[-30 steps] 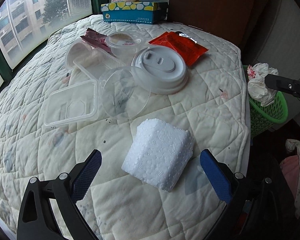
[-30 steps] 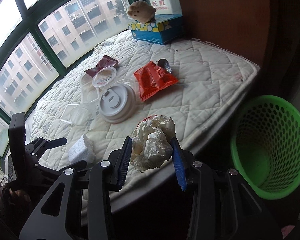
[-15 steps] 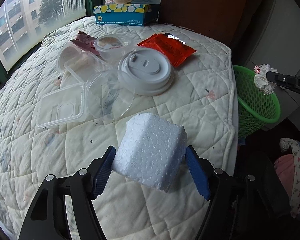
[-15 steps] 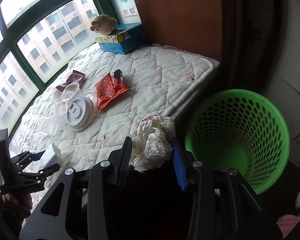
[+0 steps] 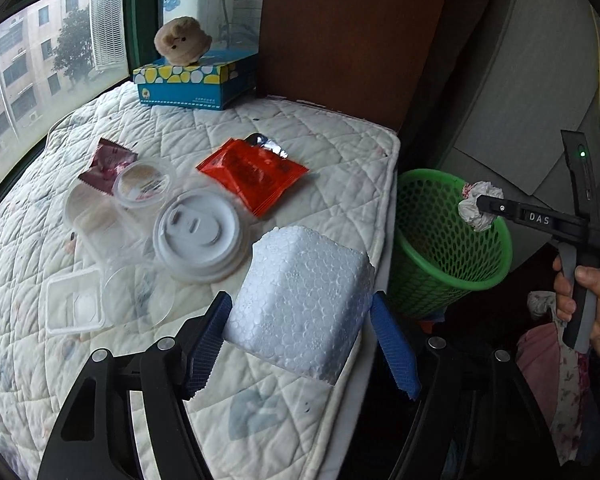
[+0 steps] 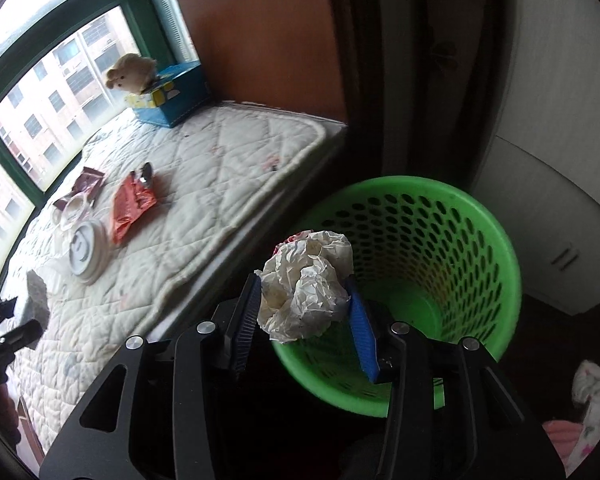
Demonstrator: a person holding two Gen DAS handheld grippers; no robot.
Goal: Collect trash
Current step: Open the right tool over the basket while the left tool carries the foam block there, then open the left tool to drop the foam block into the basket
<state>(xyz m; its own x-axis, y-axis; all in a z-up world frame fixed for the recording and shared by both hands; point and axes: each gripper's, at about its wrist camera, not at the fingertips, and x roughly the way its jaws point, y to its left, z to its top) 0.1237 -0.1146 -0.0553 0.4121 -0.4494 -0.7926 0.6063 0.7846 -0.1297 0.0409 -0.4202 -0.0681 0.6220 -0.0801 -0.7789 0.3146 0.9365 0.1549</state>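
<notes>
left gripper (image 5: 300, 340): fingers pinching a white foam block (image 5: 300, 304) on both sides, the block lifted clear of the quilted mattress (image 5: 332, 140) near its edge. right gripper (image 6: 302, 320): fingers opening around a crumpled paper ball (image 6: 306, 284), the ball between them and touching both pads, held above the near rim of the green mesh basket (image 6: 452, 240); seen from the left wrist view the same ball (image 5: 478, 206) hangs over the basket (image 5: 452, 240), with a hand (image 5: 592, 304) on the gripper handle. basket stands on the floor just beside the mattress edge. remaining on the mattress: red snack wrapper (image 5: 254, 174) with a torn foil end; white round lid (image 5: 198, 236), slotted; small round tub (image 5: 144, 184) with a film top, touching a dark red wrapper (image 5: 106, 164); clear rectangular container (image 5: 74, 306) beside a clear round lid (image 5: 140, 294); further clear plastic pieces overlapping behind them. at the far end: blue tissue box (image 5: 192, 82) with a plush toy (image 5: 182, 42) on top, next to the window (image 5: 40, 60).
</notes>
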